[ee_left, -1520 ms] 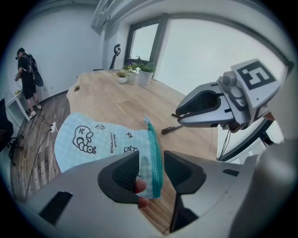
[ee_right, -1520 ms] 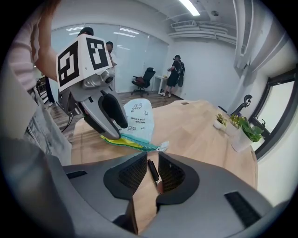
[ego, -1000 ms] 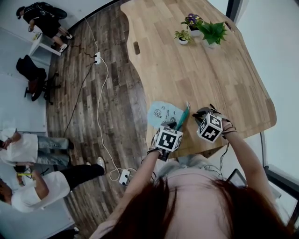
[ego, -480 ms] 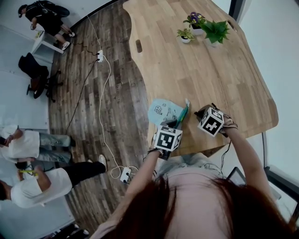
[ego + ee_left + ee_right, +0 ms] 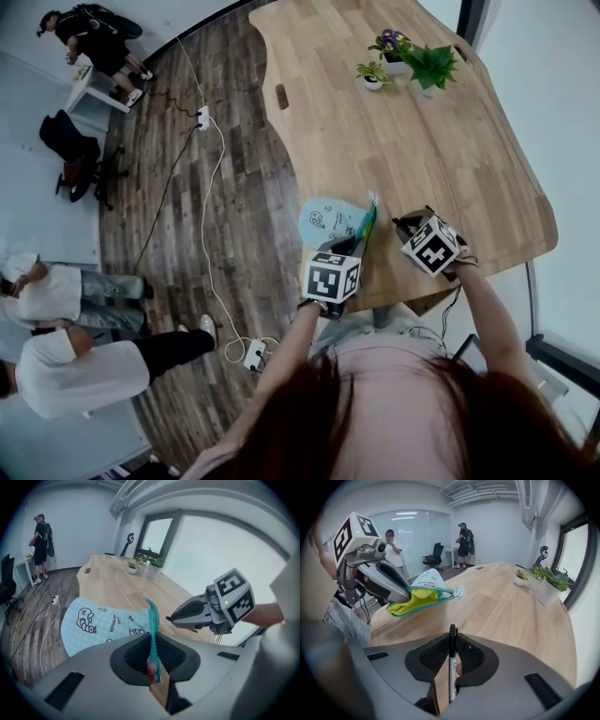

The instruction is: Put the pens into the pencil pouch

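Now pinches the teal zipper edge (image 5: 152, 616) of the pencil pouch (image 5: 93, 623) in the left tool (image 5: 152, 641), having just squeezed down tight on the fabric. Holds that edge a little higher off the desk (image 5: 422, 150) than a moment ago. Pulls the mouth agape that way and bares the yellow lining (image 5: 415, 599) in the right gripper view. Lets the printed body of the pouch trail down toward the desk's curved left edge, seemingly partly out over the floor.

Clamps a black-capped pen (image 5: 452, 667) in the right tool (image 5: 452, 641), cap end forward, near the open mouth but clear of it. Looks, then, like the opening step done and only the feeding-in of this pen left. Shows no other pen in any view.

Works right at the near corner of the desk, with both tools close together above the rim. Risks a pen dropped short landing on the wood floor, not the desk. Leaves wide bare wood ahead and to the right. Puts the potted plants (image 5: 412, 61) well apart at the far side, and nothing between pen and pouch.
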{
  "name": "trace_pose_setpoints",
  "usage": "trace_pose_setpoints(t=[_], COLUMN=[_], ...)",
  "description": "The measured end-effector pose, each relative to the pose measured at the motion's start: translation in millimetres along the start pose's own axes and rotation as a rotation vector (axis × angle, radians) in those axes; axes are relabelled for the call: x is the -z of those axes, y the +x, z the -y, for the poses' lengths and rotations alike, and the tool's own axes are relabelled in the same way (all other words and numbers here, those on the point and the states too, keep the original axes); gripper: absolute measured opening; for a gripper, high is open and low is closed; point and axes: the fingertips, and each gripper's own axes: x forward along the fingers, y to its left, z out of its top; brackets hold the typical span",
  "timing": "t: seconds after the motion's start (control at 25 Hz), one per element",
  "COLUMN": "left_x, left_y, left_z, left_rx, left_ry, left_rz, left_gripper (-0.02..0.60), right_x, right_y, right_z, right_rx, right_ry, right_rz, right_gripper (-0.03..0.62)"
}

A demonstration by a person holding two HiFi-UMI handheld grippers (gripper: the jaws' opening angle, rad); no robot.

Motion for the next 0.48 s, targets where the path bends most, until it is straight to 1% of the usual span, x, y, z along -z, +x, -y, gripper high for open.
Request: trace_pose_setpoints(t=[0.08, 0.28, 0.48], left_x=[-4, -5, -12], left_y=[-5, -14, -25], left_z=[1, 5, 8], left_rx=[0.011, 0.051, 0.092], left_ry=[-0.004, -0.006, -0.012], left_rz=[0.012, 0.007, 0.017], left_gripper=[0.031, 0.031, 0.031], right_x=[-6, -22, -42], right_y=[-6, -21, -37], right_z=[3, 8, 4], right_rx=[0.019, 0.063, 0.089], right_ry=[0.032, 0.127, 0.205], right_rz=[0.025, 0.1, 0.175], right_gripper=[0.051, 0.051, 0.051])
